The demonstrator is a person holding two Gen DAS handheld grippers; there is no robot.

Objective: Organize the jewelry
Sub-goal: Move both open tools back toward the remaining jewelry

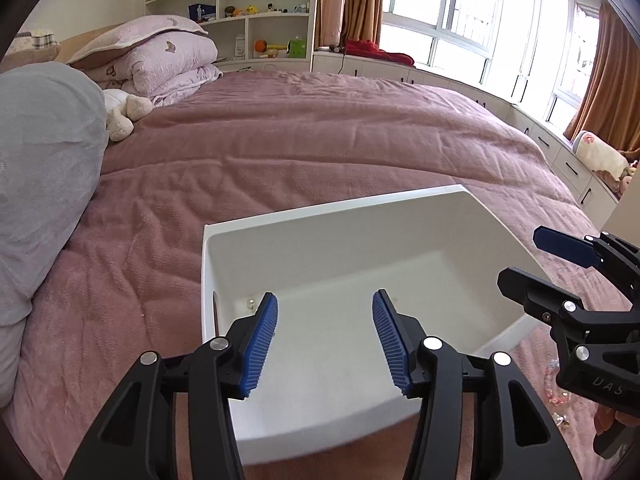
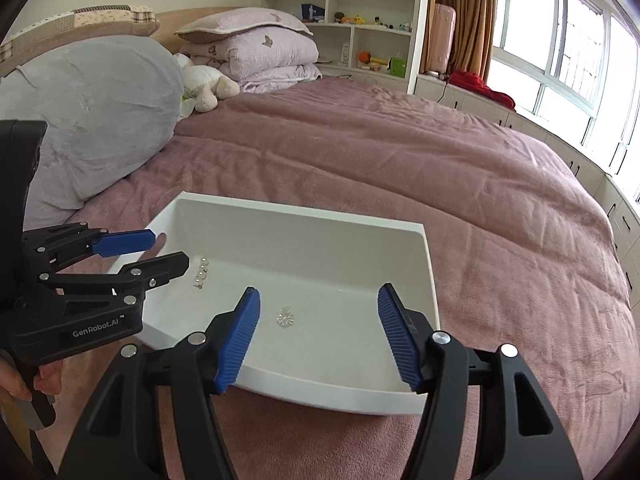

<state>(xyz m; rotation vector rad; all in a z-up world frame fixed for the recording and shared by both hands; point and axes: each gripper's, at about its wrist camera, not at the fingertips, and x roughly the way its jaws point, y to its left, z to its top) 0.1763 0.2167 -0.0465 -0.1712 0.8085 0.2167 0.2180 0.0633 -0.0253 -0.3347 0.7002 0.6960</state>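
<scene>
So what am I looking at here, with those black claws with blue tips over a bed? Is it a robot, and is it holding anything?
No robot arm: a person holds two hand-operated grippers, each with a camera looking along its fingers. One picture comes from the left gripper, the other from the right gripper; each also glimpses the other at its edge. Both are open and hold nothing. Below them a white tray sits on the pink bedspread. Inside lie a pearl piece near its left wall and a small clear crystal piece. More small jewelry lies on the bedspread beside the tray.
</scene>
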